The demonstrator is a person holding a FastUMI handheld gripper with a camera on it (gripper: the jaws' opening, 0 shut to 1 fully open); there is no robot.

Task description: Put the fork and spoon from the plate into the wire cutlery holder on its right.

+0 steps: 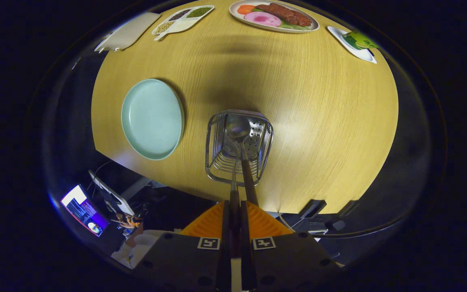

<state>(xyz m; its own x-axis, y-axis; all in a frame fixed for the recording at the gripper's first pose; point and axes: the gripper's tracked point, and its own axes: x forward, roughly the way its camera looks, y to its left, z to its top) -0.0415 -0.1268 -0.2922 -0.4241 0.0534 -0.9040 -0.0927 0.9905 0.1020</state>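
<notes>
The wire cutlery holder (pixel 238 146) stands on the wooden table just ahead of my fingers, seen from above. A spoon (pixel 237 127) is inside it, bowl down near the bottom, and its dark handle leans up toward my right finger. A second thin handle, which looks like the fork (pixel 233 182), runs from the gap between my fingers down into the holder. My gripper (pixel 234 211) is shut on that handle, orange fingers (pixel 207 223) pressed close together. Left of the holder lies the pale green plate (pixel 152 117), with nothing on it.
At the table's far side sit a dish of meat and vegetables (pixel 274 16), a divided tray of beans (pixel 183 18), a white board (pixel 130 30) and a small white dish with a green packet (pixel 357 42). The near table edge runs just under the holder. A lit screen (pixel 83 211) is below left.
</notes>
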